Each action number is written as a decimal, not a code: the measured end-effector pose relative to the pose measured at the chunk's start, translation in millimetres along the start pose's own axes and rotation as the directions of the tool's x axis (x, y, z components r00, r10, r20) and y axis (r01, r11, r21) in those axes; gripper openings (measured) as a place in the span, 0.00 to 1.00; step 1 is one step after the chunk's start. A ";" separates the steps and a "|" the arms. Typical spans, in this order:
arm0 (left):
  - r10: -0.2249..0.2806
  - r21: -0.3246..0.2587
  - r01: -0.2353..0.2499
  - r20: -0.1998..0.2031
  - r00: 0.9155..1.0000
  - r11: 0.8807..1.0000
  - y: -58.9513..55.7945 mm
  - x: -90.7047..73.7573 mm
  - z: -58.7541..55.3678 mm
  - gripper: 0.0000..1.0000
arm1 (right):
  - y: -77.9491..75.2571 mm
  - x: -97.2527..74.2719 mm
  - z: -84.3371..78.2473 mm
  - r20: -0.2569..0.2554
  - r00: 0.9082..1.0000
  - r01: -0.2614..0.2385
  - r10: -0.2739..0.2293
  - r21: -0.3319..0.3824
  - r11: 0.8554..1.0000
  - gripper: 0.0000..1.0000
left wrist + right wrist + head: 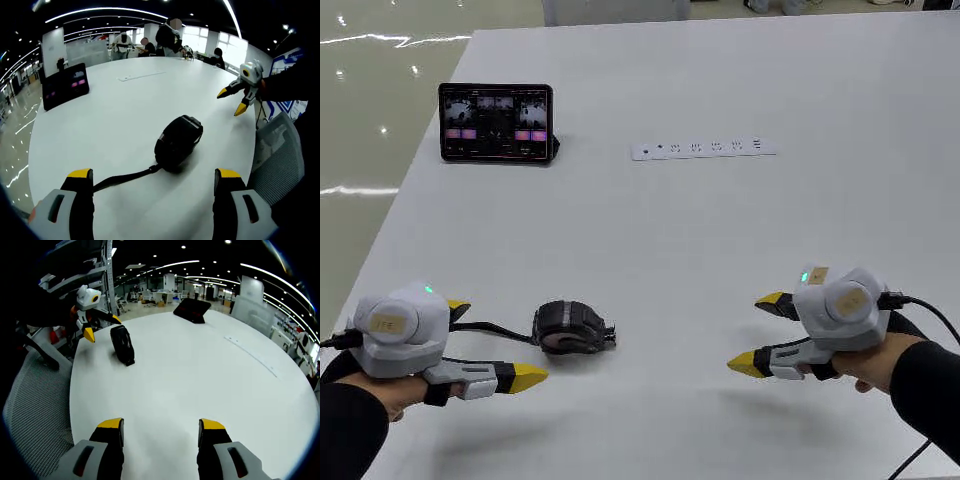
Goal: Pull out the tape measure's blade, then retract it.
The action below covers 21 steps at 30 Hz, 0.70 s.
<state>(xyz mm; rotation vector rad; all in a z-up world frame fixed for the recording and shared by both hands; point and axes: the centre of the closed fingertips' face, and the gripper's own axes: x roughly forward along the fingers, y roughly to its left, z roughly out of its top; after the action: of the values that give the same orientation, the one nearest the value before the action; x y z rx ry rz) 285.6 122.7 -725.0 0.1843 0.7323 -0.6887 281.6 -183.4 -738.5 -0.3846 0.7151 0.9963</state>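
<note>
Left gripper at near left, jaws spread wide, gripping nothing. Right gripper at near right, likewise wide apart and empty. Black tape measure lies on white table just right of left gripper, blade wound in, strap trailing toward that gripper. Tablet stands far left, power strip far centre.

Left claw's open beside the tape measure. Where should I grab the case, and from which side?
Grip the tape measure across its two broad sides, mid-case, coming from the left along the strap. It seems to stand on edge, narrow end toward the right claw, and the left claw, open, straddles that line.
</note>
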 end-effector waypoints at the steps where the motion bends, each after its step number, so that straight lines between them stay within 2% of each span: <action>1: -0.001 0.000 0.001 0.001 1.000 1.000 0.3 -1.5 -0.3 0.99 | -2.4 -2.9 -2.4 0.004 1.000 0.006 -0.006 0.007 1.000 0.59; 3: -0.005 -0.003 0.005 0.000 1.000 1.000 0.4 -4.5 -0.6 0.99 | -6.4 -10.1 -8.3 0.013 1.000 0.020 -0.020 0.018 1.000 0.60; 12: -0.013 0.000 0.013 -0.002 1.000 1.000 3.7 -14.4 -3.9 0.99 | -24.0 -46.4 -47.1 -0.010 0.998 0.068 -0.067 0.066 0.995 0.67; 17: -0.010 -0.003 0.010 -0.012 1.000 1.000 6.8 -18.4 -11.1 0.99 | -29.6 -65.3 -60.0 -0.021 0.996 0.087 -0.086 0.076 0.993 0.72; 21: -0.002 -0.009 0.002 -0.011 1.000 1.000 10.1 -21.5 -12.1 0.99 | -30.5 -73.5 -67.3 -0.028 0.995 0.095 -0.093 0.078 0.992 0.74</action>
<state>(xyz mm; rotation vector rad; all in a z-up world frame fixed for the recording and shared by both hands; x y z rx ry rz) 273.8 146.1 -720.3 0.1791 0.7459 -0.6867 257.8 -284.9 -735.7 -0.3590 0.7495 0.8729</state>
